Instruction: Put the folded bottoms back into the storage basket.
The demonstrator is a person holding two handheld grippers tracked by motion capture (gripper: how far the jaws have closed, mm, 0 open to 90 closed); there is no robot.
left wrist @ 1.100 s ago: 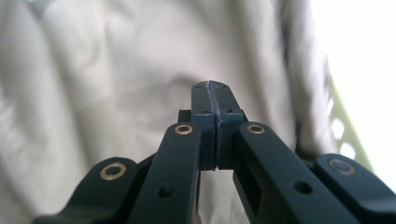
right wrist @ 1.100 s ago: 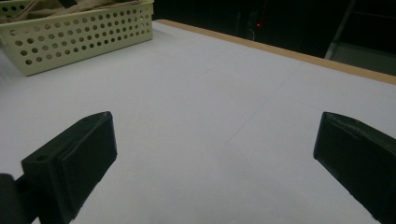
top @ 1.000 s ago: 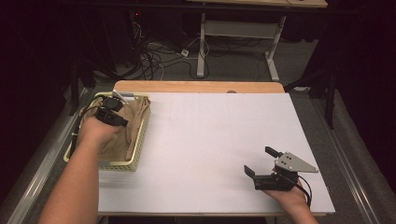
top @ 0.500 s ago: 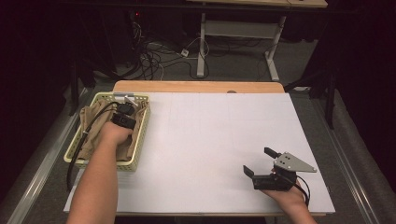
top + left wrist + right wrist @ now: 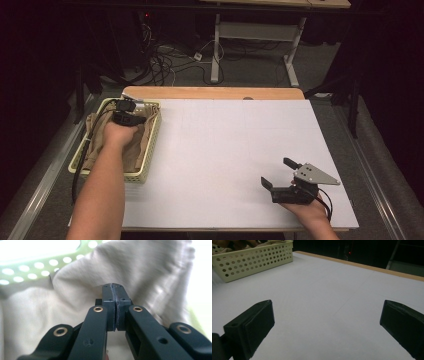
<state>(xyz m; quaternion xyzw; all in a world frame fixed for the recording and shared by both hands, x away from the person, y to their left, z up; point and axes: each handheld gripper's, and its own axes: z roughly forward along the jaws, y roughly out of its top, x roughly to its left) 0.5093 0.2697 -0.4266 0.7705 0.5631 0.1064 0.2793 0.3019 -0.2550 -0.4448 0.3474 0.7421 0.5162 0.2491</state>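
Cloth [image 5: 131,145] fills the basket [image 5: 148,155]; left gripper [image 5: 114,293] hovers pinched shut, empty; right gripper [image 5: 280,175] waits spread wide.

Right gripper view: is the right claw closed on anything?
No: the right claw stands wide open over the bare white table, with nothing between its jaws.

Basket [image 5: 249,258] cut off at upper left of right gripper view; cloth [image 5: 150,277] blurred at right of left gripper view.
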